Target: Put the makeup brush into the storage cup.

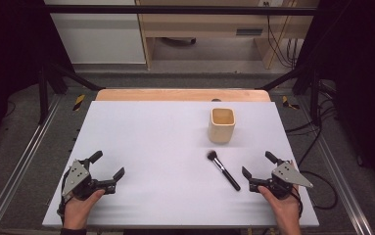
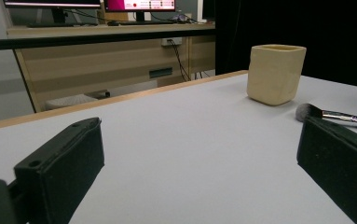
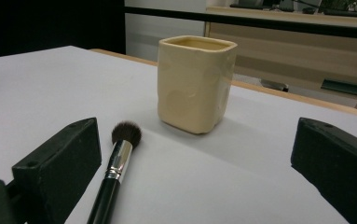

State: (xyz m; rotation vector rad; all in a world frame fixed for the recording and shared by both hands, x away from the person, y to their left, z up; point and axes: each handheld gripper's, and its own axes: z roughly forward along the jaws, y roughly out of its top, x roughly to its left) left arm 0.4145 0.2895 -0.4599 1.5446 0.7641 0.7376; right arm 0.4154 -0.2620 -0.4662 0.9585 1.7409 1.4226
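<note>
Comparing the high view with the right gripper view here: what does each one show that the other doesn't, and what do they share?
High view alone: both hands, the left gripper and right gripper whole with jaws spread, the floor and cables around the table.

Right gripper view alone: a close side look at the cup's wall and the brush's silver ferrule.

Both: the cream cup upright, the makeup brush lying apart from it, the white table.

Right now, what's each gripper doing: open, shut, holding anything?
Left gripper: open, holding nothing.
Right gripper: open, holding nothing; makeup brush lies beside it.
</note>
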